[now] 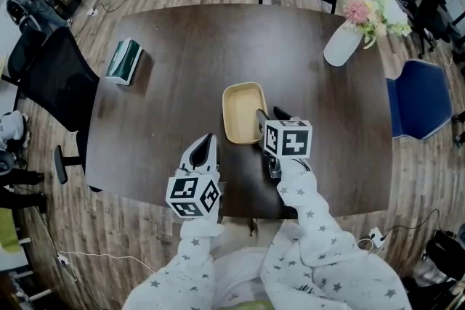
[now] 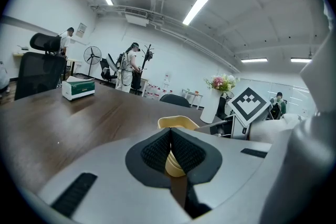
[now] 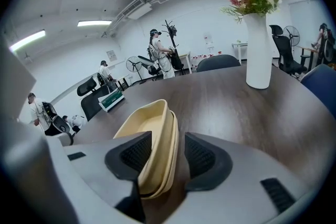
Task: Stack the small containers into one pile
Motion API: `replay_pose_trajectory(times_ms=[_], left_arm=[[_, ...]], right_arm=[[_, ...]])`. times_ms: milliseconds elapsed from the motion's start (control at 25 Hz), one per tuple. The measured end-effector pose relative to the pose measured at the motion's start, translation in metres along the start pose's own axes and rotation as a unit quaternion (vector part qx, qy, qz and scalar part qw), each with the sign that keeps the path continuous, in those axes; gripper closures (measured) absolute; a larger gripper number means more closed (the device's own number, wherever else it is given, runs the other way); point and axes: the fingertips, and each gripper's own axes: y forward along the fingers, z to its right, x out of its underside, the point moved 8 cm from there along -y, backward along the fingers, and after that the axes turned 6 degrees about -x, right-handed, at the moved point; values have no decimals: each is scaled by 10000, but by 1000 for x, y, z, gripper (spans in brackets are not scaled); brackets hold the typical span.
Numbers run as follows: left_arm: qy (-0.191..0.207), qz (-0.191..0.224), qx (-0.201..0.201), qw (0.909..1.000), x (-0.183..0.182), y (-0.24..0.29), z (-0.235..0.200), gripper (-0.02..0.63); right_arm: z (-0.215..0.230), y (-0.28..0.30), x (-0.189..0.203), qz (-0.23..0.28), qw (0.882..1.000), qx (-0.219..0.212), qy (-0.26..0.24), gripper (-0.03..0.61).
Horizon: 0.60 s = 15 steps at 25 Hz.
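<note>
Roughly at the middle of the dark wooden table [image 1: 182, 62], two beige oblong containers [image 1: 243, 111] sit nested in one pile, open side up. Their long axis runs away from the person toward the far edge. The right gripper [image 1: 269, 120] straddles the pile's right long wall near its close end, jaws spread wide, one pad inside and the other outside with a gap showing. The left gripper [image 1: 210, 139] hovers near the table's close edge, jaws pressed together, empty. A white flower vase [image 1: 343, 43] stands far right.

Bright, even light from ceiling strip lights [image 2: 196, 9]; fisheye views bend and darken at edges.
</note>
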Motion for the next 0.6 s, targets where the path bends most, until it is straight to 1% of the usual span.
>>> replay_pose_trajectory(times_ms=[120,320,440,600], left_arm=[[18,-1,-13,10000,0,-1,3,589],[43,30,-32,10000,-1,-1,6,589],[65,52,-24,10000,-1,-2,10,589],[101,88,3,9999,-2,-4,18,589]], right_arm=[[3,-6,1,134,9997,-201,75,397],[9,-20,-2,498,9969,-565,208,402],[11,-27,-2,566,9949,-808,208,439],[12,-37,1,637,9926,-1014,190,462]])
